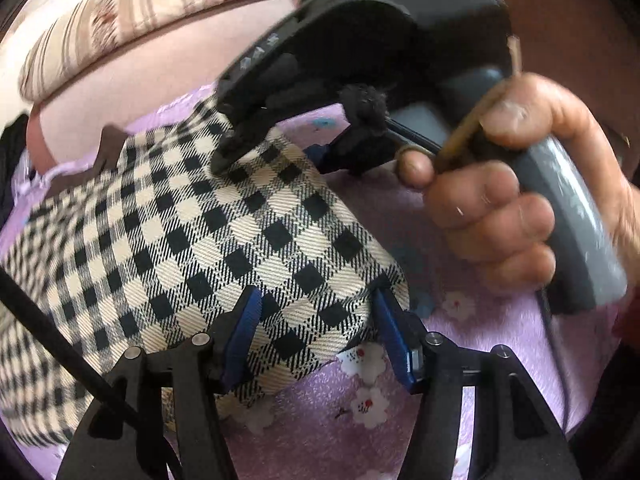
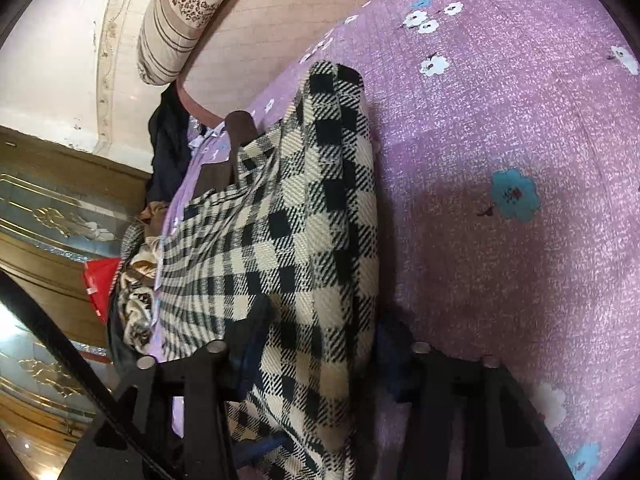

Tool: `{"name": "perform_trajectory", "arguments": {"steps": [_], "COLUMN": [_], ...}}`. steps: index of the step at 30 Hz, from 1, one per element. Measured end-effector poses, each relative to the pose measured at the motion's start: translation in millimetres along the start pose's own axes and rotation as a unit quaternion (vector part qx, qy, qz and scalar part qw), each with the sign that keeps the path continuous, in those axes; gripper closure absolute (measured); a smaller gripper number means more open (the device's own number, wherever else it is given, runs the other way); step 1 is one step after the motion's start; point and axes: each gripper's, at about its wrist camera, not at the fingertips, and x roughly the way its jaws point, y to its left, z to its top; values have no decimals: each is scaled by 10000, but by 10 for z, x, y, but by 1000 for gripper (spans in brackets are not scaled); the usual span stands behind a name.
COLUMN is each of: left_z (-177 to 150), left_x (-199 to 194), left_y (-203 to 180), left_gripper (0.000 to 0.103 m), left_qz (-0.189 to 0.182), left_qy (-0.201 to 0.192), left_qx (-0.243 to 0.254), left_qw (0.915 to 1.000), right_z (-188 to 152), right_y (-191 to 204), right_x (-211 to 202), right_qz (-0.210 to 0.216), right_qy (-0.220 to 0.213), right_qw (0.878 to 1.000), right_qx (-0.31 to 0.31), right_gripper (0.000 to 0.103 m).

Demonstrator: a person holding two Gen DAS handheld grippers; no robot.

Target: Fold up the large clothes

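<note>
My left gripper has its blue pads spread partway, a rounded fold of the black-and-cream checked garment bulging up between them; the pads sit against the cloth's sides, but I cannot tell whether they truly pinch it. Just beyond, my right gripper presses its dark tips onto the same fold, my right hand wrapped round its grey handle; from its own camera the jaws are half open with checked fabric draped between and over them, the pads too blurred to judge a grip. The garment lies along the purple flowered bedsheet. Past it a striped bolster leans on the pink headboard, and dark clothes, a patterned blanket and something red crowd the bed's edge
</note>
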Motion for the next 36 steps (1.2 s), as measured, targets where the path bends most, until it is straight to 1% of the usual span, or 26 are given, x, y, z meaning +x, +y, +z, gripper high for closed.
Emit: {"name": "perform_trajectory", "arguments": {"steps": [1,2,3,4,5,8,10,12,14,18,20,21,23,25,28,31,32,33,34,35,36], "left_z": [12,35,53,71,81,67,47,24,-9,-151,-254,-342,-495,-686,-1026,-1351,-1441,-1508,-1571,-1641,-1705], "left_x": [2,-7,-29,-55,-87,-236,-427,-631,-816,-1246,-1446,-1566,-1732,-1872,-1946,-1907,-1901,-1905,-1942,-2006,-2081], "left_y": [14,20,21,33,71,253,452,668,895,1556,1889,2087,2364,2637,3069,3470,3582,3682,3749,3818,3899], "left_gripper": [70,94,100,100,100,100,100,101,101,101,101,101,101,101,101,101,101,101,101,101,101], "left_qz": [-85,-218,-197,-192,-252,-447,-516,-493,-475,-404,-360,-322,-195,11,237,269,312,415,600,876,1122], "left_qy": [9,43,58,52,25,-39,-179,-344,-485,-785,-915,-1003,-1135,-1237,-1260,-1199,-1153,-1114,-1113,-1149,-1213], "left_qx": [-102,-203,-259,-330,-438,-805,-1074,-1321,-1576,-2242,-2545,-2718,-2934,-3140,-3575,-4021,-4116,-4158,-4188,-4218,-4270], "left_qw": [9999,9995,9995,9993,9987,9957,9927,9894,9852,9705,9621,9566,9490,9413,9251,9073,9035,9017,8992,8951,8890], "right_z": [-1,-5,2,7,18,-17,-43,-46,-6,80,95,92,72,13,-108,-281,-331,-372,-411,-439,-450], "right_y": [5,20,34,85,138,302,428,579,819,1630,2116,2285,2675,2977,3368,3616,3646,3678,3690,3677,3653], "right_x": [12,30,26,27,28,-9,-42,-69,-66,128,376,487,804,1151,1690,2235,2387,2524,2659,2762,2822], "right_qz": [-59,-88,-119,-196,-265,-514,-637,-650,-653,-688,-800,-816,-789,-727,-742,-961,-1038,-1127,-1235,-1327,-1377], "right_qy": [-3,7,-9,-58,-97,-270,-396,-496,-553,-521,-391,-343,-214,-59,213,501,580,646,701,746,769], "right_qw": [10000,10000,9999,9998,9996,9982,9971,9965,9960,9928,9891,9879,9855,9839,9793,9710,9686,9667,9650,9639,9638], "right_qx": [9,34,34,-18,-74,-155,-136,-143,-250,-829,-1170,-1275,-1488,-1632,-1870,-2133,-2184,-2205,-2206,-2184,-2149], "right_gripper": [75,85,86,90,91,92,92,92,92,93,93,93,94,94,94,94,94,94,94,94,94]}}
